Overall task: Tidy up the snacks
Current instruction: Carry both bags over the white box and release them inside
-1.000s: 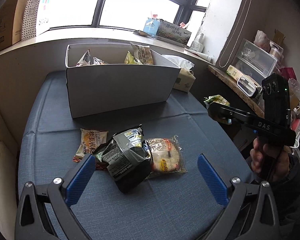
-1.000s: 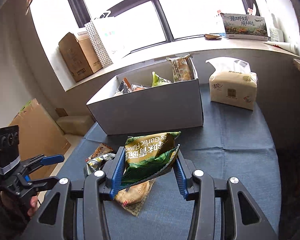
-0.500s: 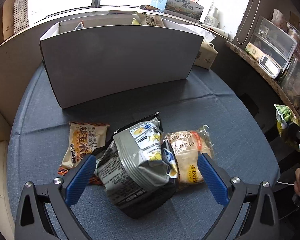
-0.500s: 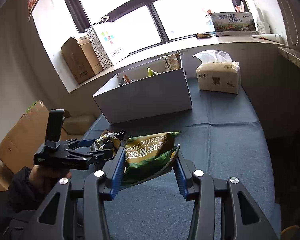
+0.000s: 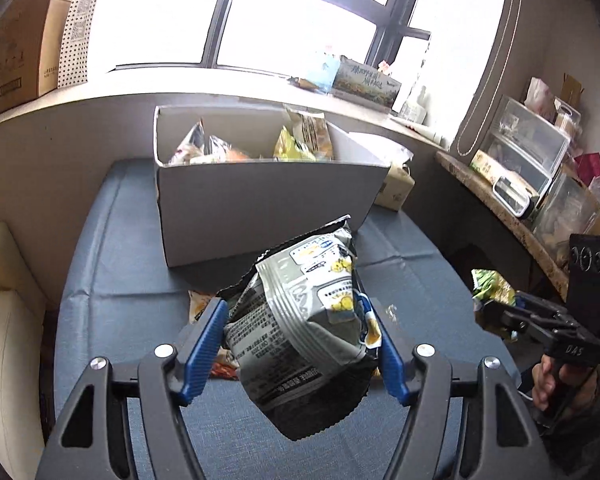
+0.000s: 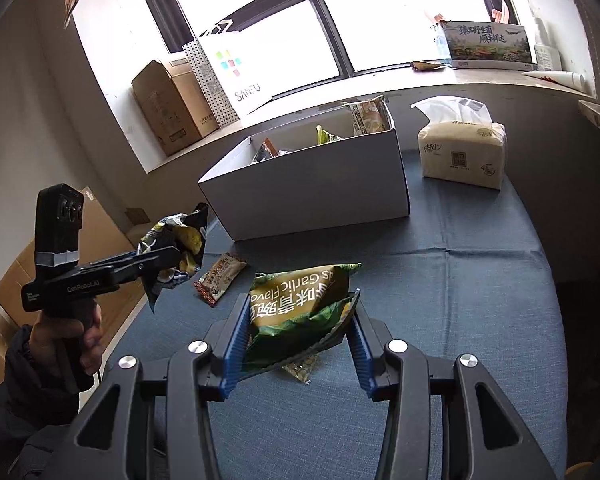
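Currently, the left gripper [image 5: 300, 344] clamps a grey snack bag [image 5: 300, 320]; the right gripper [image 6: 298, 342] clamps a green garlic bag [image 6: 300, 300]. The white box [image 6: 312, 192] at 12 o'clock holds several snacks; an orange packet [image 6: 220, 278] remains on the table [image 6: 480, 300].

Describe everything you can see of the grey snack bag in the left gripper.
The grey snack bag is a crinkled, foil-like pouch with a black lower part, small printed text and yellow cartoon graphics. Its jagged sealed edge points up toward the white box. The left gripper is shut on it, one blue pad on each side. It hangs tilted, lifted off the blue tablecloth, also visible in the right wrist view.
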`<state>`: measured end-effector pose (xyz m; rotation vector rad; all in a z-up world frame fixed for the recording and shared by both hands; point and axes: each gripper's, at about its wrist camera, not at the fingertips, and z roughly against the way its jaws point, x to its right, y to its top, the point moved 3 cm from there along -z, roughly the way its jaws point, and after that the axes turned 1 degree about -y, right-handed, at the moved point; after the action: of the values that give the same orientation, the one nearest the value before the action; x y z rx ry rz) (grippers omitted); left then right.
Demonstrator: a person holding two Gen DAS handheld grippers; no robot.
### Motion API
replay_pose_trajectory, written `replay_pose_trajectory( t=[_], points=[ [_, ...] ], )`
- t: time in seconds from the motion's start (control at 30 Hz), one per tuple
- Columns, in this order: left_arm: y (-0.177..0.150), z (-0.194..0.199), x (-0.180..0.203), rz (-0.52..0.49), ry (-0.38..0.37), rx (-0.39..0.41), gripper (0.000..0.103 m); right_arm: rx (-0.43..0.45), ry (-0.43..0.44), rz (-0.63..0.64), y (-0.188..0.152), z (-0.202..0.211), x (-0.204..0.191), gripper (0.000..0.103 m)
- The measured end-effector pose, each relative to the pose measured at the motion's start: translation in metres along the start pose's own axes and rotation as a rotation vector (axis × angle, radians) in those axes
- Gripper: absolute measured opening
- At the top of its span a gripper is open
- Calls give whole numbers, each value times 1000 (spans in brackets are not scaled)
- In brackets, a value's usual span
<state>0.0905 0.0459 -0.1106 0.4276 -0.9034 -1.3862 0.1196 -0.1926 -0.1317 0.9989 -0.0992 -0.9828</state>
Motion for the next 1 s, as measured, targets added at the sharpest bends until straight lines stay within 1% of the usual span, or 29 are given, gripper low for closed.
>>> replay_pose_trajectory(
  t=[0.1,0.17,0.27,0.3,0.37,0.43,0.53,0.6,0.67,0.7,0.8,0.83,0.87,0.9,0.93,1.0],
  points=[
    [26,9,-6,9,4,61,73,15,15,5,20,-10,-3,50],
    [45,9,-9,18,-12,85,73,27,27,9,40,-19,-4,50],
    [75,8,-17,20,-5,124,73,58,24,4,79,-30,-2,50],
    [86,6,-20,17,2,129,73,65,27,4,93,-34,-2,50],
    [107,0,-26,20,30,144,73,86,5,20,121,-44,-2,50],
    [128,-10,-32,21,30,147,73,87,-16,25,144,-57,0,50],
    [156,-30,-40,13,73,143,73,76,-43,30,177,-80,8,50],
    [170,-45,-44,14,102,129,73,106,-60,34,196,-89,15,50],
    [182,-61,-46,16,121,116,74,94,-62,19,209,-101,23,50],
    [186,-68,-48,19,132,105,74,81,-81,12,215,-108,27,50],
    [193,-85,-53,24,161,75,76,38,-107,4,223,-126,31,52],
    [193,-91,-54,25,170,58,80,23,-111,-2,224,-131,33,63],
    [191,-96,-54,31,185,34,92,-2,-111,-14,224,-136,35,92],
    [189,-99,-55,36,193,19,98,-21,-115,-36,223,-140,37,102],
    [186,-99,-55,35,197,28,103,-21,-116,-60,220,-140,40,103],
    [181,-93,-56,34,196,42,103,-4,-128,-71,216,-137,43,103]
  ],
)
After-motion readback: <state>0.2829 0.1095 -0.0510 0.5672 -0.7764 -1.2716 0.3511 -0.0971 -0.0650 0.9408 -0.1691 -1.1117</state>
